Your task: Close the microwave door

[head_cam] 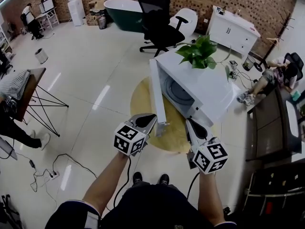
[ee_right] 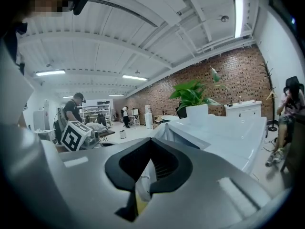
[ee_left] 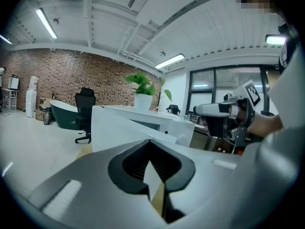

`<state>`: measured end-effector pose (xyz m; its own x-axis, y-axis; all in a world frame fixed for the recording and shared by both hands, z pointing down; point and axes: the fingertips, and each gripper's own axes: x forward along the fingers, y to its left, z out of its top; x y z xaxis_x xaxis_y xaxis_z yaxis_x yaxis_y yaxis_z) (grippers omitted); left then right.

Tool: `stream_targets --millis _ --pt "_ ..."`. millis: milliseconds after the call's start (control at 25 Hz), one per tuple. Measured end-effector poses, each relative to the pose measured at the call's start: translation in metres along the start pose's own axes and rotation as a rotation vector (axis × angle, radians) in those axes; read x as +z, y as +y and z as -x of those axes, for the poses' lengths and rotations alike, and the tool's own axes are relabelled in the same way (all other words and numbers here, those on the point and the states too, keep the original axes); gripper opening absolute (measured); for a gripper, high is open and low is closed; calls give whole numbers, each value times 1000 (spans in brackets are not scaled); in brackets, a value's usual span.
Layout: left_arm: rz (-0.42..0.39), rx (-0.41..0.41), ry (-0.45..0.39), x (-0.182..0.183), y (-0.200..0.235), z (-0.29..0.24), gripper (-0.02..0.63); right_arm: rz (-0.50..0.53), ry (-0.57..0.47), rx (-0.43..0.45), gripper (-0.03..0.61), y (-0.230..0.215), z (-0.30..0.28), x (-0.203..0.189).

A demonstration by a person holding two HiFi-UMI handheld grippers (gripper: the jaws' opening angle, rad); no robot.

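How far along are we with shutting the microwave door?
Nothing is done yet: the microwave door stands wide open. In hand: the left tongs and right tongs, both shut and empty, hover by the door's outer edge; contact is unclear. Left: swing the door shut.

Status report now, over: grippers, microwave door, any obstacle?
Left gripper shut, empty, near microwave door free edge. Right gripper shut, empty, by microwave front corner. Door wide open. Right gripper may block closing arc.
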<state>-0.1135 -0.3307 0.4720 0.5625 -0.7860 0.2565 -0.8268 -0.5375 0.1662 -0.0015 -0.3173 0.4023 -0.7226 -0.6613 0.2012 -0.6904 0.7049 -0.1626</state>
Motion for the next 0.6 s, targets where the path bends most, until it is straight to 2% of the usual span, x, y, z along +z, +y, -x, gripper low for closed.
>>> stream_targets --millis 400,600 --pt "-26 -110 7 12 -44 -59 10 -7 -24 -109 0 -49 42 5" --pt "-38 -133 25 16 -58 -84 10 -17 -31 -155 0 -67 60 5"
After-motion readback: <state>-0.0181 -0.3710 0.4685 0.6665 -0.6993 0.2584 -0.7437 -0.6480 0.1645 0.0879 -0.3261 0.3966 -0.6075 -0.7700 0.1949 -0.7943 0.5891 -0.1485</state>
